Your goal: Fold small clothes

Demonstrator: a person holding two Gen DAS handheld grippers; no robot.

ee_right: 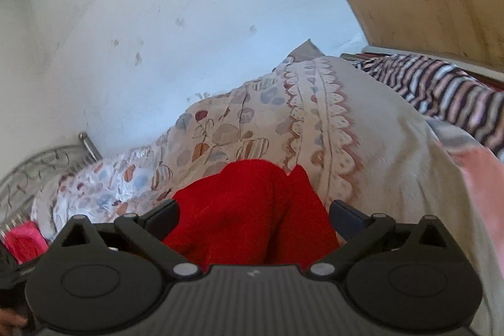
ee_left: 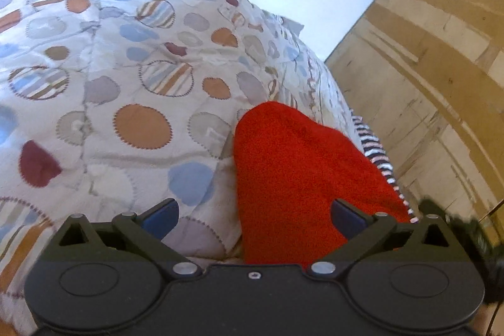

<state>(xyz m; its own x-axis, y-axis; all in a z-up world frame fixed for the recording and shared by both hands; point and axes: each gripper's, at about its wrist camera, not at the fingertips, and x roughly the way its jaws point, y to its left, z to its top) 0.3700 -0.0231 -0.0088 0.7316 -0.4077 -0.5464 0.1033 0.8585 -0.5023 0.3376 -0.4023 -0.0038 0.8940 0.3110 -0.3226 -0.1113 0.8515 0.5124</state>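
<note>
Red fuzzy knit garment (ee_left: 302,172) lies on the quilted bedspread with coloured circle patches (ee_left: 126,77), lower centre-right of the left wrist frame, lower centre of the right wrist frame (ee_right: 249,210). It looks already folded into a compact, rounded bundle, though its near end is hidden behind both gripper bodies.

Left gripper (ee_left: 253,218): fingers spread wide, blue pads clear of cloth, nothing held. The left pad sits over the quilt, the right pad over the red fabric's edge.

Right gripper (ee_right: 253,218): fingers also spread wide, empty. The red fabric shows between them, but the pads are not pressing it.

Handling, as a judgement: light, soft, floppy, with a fleecy texture that should grip well without slipping. Not fragile. It will sag and unfold if lifted from one point, so pinch through all layers at a folded edge or corner, one gripper per side. The puffy quilt underneath may get pinched along with it.

View differences: the left wrist shows the large circle patches up close, a wooden panel (ee_left: 425,68) at right, and only a sliver of striped fabric (ee_left: 375,153). The right wrist shows that striped cloth (ee_right: 441,87) spread at upper right, a pale pink cloth (ee_right: 485,178) at right edge, the quilt's scalloped border (ee_right: 327,128), a metal bed frame (ee_right: 47,159) and a bright pink cloth (ee_right: 23,240) at lower left, plus a vertical crease in the red garment.
</note>
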